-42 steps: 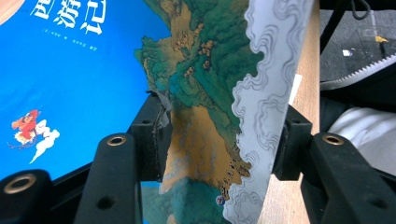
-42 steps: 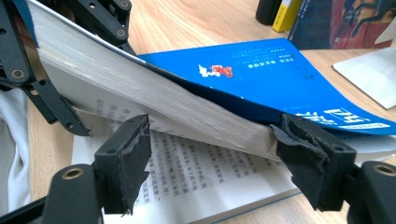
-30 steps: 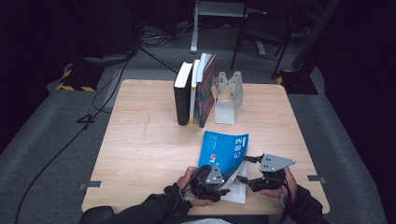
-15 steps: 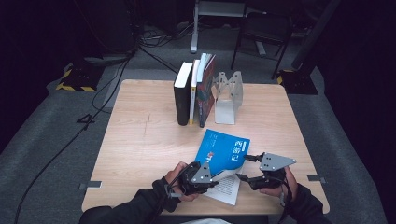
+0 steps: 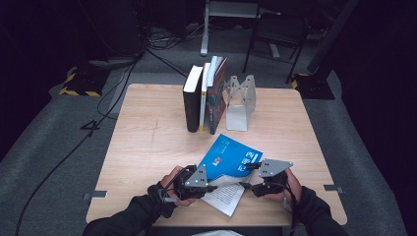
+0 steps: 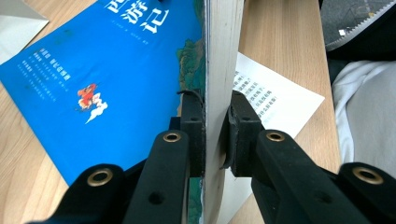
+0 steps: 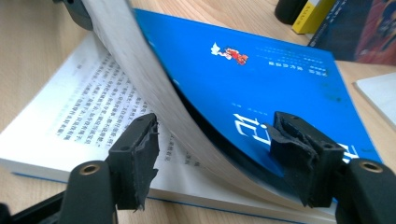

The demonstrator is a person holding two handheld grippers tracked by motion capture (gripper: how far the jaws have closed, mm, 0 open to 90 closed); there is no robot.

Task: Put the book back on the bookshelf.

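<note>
1. Left gripper [image 6: 215, 128] clamped tight on the lifted front section of the blue softcover book with white characters [image 5: 231, 160], a thick wad of pages and cover pinched edge-on between its pads.
2. Right gripper [image 7: 217, 161] slack, jaws spread wide: one pad over the exposed printed page, the other over the blue cover, the curling sheaf arching up between them, touched by neither.
3. Book lying on the near part of the pale wooden table [image 5: 147, 147], just ahead of both sets of fingers, lower half flat with text showing.
4. Step in hand, by the look of it: opening the book, front part peeled up and bowed.
5. Beyond the fingertips, well apart: row of upright books [image 5: 204, 96] beside a silver metal bookend [image 5: 240, 101].
6. Next move probably calls for swinging the pinched sheaf further over, or closing the right pads on it to share the load.
7. Gentle going needed there: paper bent this hard could crease or slip.
</note>
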